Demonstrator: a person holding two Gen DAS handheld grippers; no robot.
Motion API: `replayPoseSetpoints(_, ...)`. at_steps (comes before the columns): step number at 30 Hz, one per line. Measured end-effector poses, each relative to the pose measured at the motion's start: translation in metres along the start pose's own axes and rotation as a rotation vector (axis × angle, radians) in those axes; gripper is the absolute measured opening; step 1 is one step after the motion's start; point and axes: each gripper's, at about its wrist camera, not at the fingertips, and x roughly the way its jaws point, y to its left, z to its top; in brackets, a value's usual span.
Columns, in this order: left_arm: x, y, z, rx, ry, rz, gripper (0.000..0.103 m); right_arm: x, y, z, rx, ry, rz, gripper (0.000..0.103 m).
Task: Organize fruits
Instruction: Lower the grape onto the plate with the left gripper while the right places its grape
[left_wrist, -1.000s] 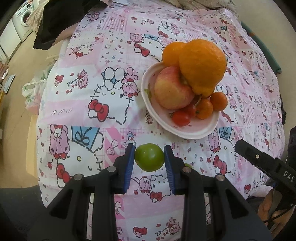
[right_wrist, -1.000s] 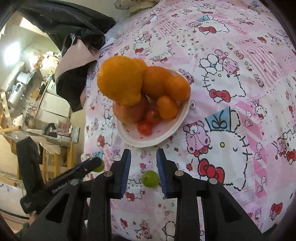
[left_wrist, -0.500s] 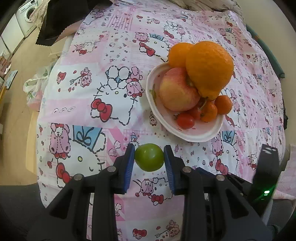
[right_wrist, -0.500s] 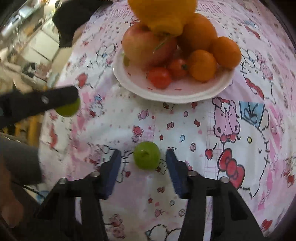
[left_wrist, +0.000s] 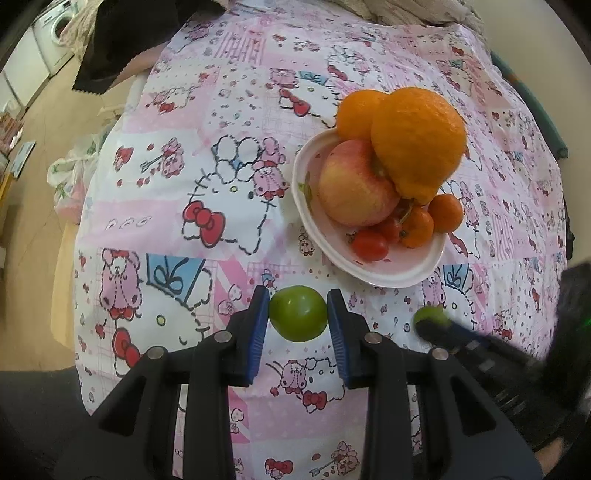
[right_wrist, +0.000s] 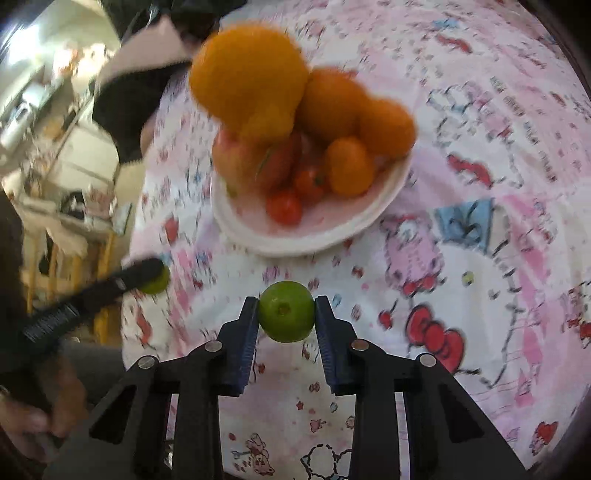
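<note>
My left gripper (left_wrist: 297, 318) is shut on a green fruit (left_wrist: 297, 318), held above the cloth just short of the white plate (left_wrist: 388, 275). The plate holds a big orange (left_wrist: 419, 138), an apple (left_wrist: 354, 184), small oranges and cherry tomatoes. My right gripper (right_wrist: 286, 312) is shut on a second green fruit (right_wrist: 286, 312), in front of the same plate (right_wrist: 314, 236). The right gripper with its fruit shows blurred in the left wrist view (left_wrist: 430, 319). The left gripper with its fruit shows in the right wrist view (right_wrist: 157, 278).
A pink Hello Kitty cloth (left_wrist: 221, 184) covers the table. A dark cloth (left_wrist: 107, 48) lies at the far left corner. The table's left edge drops to the floor, where a plastic bag (left_wrist: 70, 173) lies. The right wrist view is motion-blurred.
My right gripper closed on the green fruit that lay on the cloth and lifted it. My left gripper kept its grip on its green fruit and hardly moved.
</note>
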Motion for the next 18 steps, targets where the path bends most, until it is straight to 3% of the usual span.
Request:
replayPoseSetpoints(8,0.008,-0.034,0.010,0.118,-0.058,-0.035,0.028,-0.003,-0.017,0.036,0.061,-0.029,0.015,0.032)
replayPoseSetpoints(18,0.043,-0.060,0.022,0.208,-0.046,0.006,0.028,0.022,-0.027,0.051,0.107,-0.001,0.047,0.032)
